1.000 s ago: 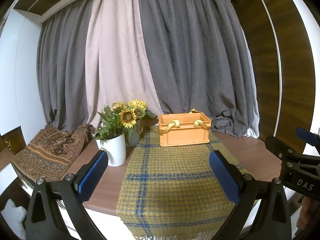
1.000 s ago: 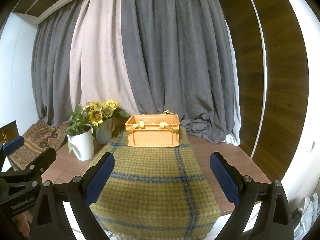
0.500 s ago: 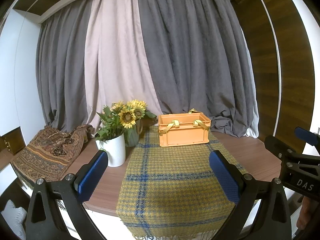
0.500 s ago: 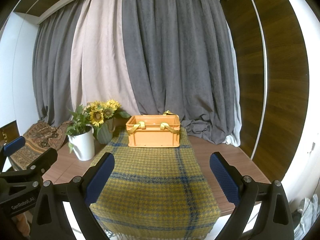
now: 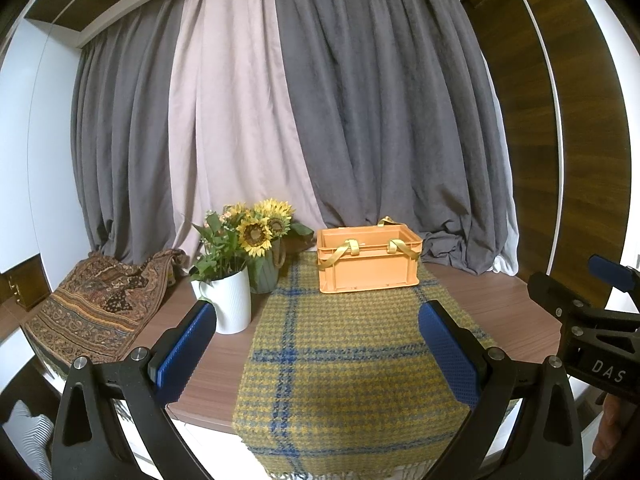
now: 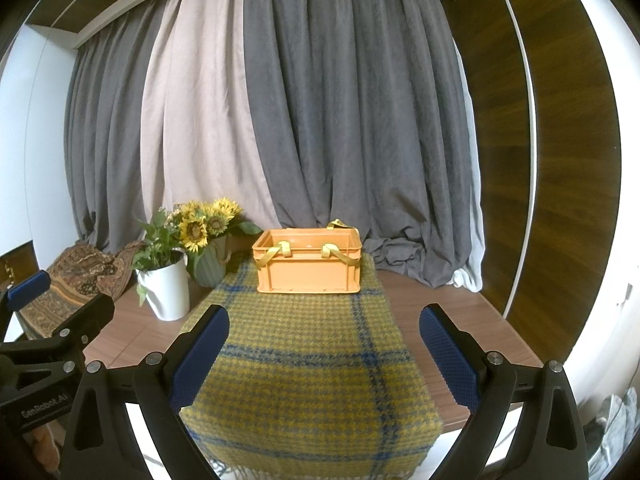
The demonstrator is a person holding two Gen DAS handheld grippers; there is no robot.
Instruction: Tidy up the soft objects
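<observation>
An orange plastic crate (image 5: 369, 261) with yellow straps over its rim stands at the far end of a yellow and blue plaid cloth (image 5: 348, 364) on a wooden table; the crate (image 6: 309, 263) and the cloth (image 6: 304, 376) also show in the right wrist view. My left gripper (image 5: 316, 350) is open and empty, above the table's near edge. My right gripper (image 6: 324, 354) is open and empty beside it, also short of the crate. What lies inside the crate is hidden.
A white pot of greenery (image 5: 226, 300) and a green vase of sunflowers (image 5: 262, 254) stand left of the cloth. A patterned brown cloth (image 5: 96, 304) drapes over the table's far left. Grey and pink curtains (image 5: 320, 120) hang behind. A wooden wall (image 6: 560, 160) is on the right.
Both grippers have stayed almost still and open; the view has shifted only slightly.
</observation>
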